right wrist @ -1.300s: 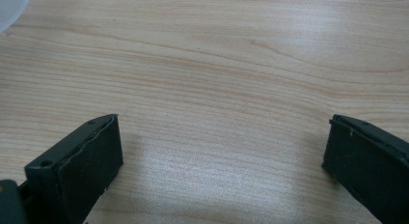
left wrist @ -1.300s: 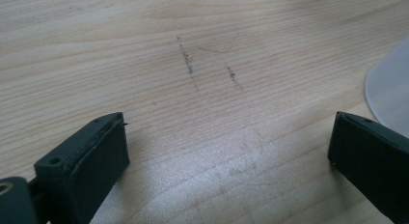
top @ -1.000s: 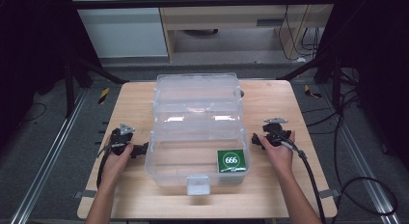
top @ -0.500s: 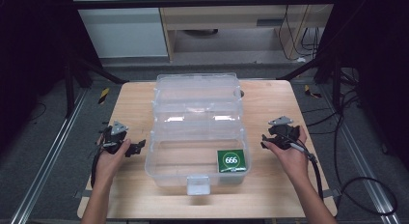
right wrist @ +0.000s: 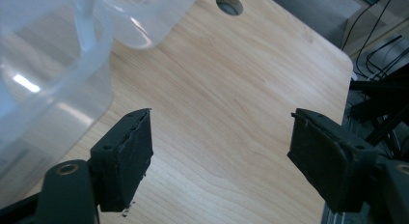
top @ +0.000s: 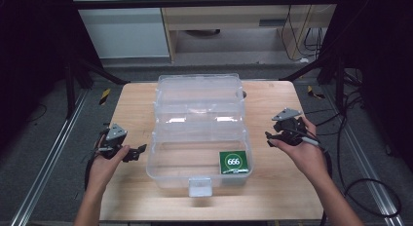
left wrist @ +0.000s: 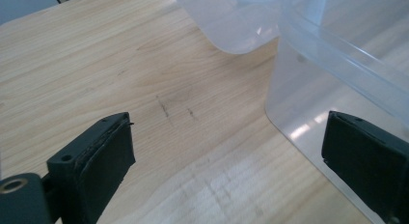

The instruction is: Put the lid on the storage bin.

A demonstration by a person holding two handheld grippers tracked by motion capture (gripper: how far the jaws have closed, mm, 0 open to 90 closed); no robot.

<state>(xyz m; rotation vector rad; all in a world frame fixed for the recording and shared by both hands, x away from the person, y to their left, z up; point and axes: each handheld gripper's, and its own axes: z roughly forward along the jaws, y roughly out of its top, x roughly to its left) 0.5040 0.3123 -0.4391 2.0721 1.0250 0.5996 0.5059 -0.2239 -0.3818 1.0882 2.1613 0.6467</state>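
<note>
Pulled back from the clear plastic storage box (top: 198, 133): left gripper (top: 138, 153) spread, right gripper (top: 269, 139) closing, both holding nothing.

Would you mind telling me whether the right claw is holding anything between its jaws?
No, the right claw has its jaws standing apart with just the bare wooden table between them, beside the clear plastic box.

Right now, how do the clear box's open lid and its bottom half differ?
The lid lies flipped back on the far side of the table; the bottom half sits nearer the person. The lid looks shallower, the bottom half deeper. The bottom half carries a green 666 sticker and a front latch; the lid shows neither. Both are clear plastic with rounded corners.
</note>
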